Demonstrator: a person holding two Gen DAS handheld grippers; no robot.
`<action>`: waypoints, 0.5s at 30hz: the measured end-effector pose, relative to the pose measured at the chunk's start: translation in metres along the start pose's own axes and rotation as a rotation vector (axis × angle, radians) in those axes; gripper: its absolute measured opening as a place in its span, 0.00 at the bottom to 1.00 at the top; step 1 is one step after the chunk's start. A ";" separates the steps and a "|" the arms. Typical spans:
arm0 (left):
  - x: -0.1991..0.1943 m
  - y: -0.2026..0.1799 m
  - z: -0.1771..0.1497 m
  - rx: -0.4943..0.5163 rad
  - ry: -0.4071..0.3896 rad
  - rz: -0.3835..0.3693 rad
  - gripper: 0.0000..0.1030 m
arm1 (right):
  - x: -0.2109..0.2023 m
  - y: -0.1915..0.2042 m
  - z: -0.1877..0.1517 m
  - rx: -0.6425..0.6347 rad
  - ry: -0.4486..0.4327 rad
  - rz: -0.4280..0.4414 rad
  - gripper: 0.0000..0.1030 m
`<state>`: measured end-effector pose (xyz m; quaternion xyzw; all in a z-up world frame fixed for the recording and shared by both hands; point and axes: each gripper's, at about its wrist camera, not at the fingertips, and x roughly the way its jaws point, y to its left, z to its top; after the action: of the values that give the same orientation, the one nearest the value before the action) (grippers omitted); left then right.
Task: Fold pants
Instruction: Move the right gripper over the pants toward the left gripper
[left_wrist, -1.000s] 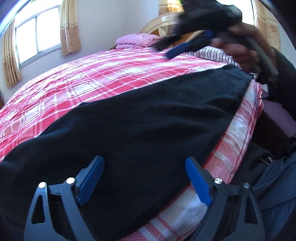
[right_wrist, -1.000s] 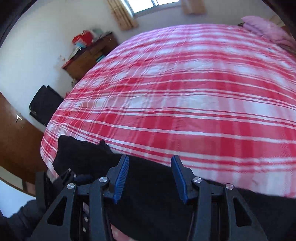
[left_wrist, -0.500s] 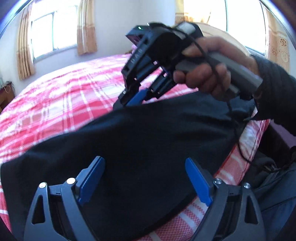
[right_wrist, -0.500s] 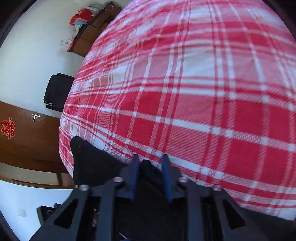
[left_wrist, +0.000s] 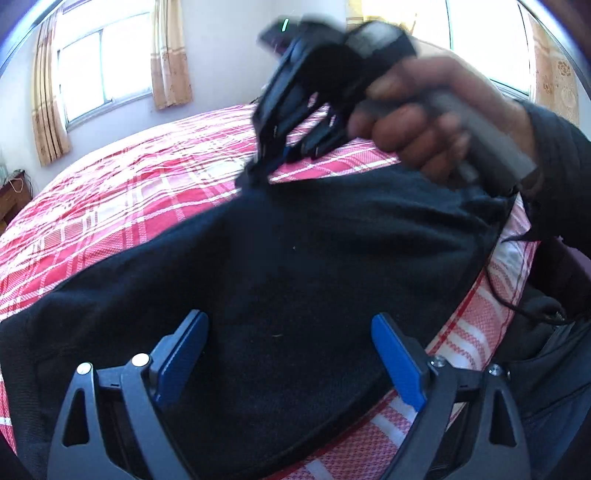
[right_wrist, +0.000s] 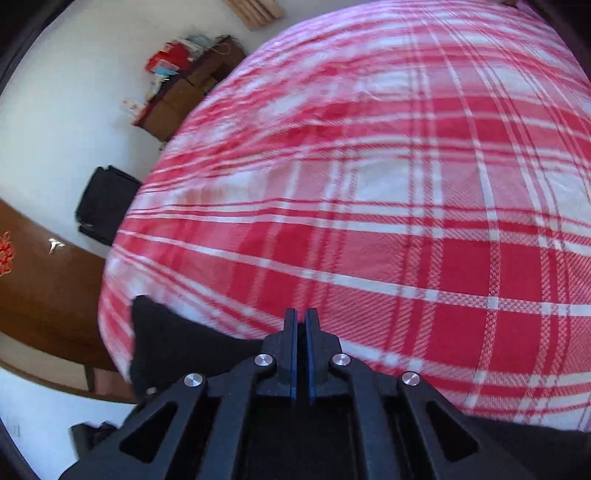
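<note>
Black pants (left_wrist: 303, 258) spread flat across the near edge of the plaid bed (right_wrist: 406, 221).
Right hand-held gripper (right_wrist: 301, 325) just closed, pinching the pants' far edge; left hand-held gripper (left_wrist: 291, 354) spread wide above the cloth, gripping nothing.

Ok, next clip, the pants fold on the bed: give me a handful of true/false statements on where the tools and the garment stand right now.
1. The right tool is shut on the far edge of the black pants. True; its jaws have just been closing on the fabric.
2. The left tool is clamped on the pants. False: its jaws stand wide open over the fabric.
3. The pants lie on a red and white plaid bedspread. True.
4. The pants are blue jeans. False: they are plain black.
5. A bare hand holds the right tool's handle. True.
</note>
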<state>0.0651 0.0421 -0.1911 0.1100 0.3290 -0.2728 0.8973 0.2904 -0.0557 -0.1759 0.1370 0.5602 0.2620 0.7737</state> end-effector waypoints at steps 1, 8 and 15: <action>0.000 0.000 0.001 -0.004 0.001 -0.002 0.90 | 0.003 -0.001 -0.001 -0.015 0.000 0.007 0.03; -0.014 0.011 0.008 -0.058 -0.024 -0.007 0.90 | -0.063 0.004 -0.024 -0.188 -0.084 -0.064 0.19; -0.013 0.017 0.007 -0.066 -0.003 0.025 0.90 | -0.118 0.002 -0.117 -0.348 -0.028 -0.126 0.23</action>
<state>0.0701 0.0592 -0.1769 0.0841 0.3352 -0.2508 0.9042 0.1527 -0.1296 -0.1201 -0.0307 0.5029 0.3039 0.8085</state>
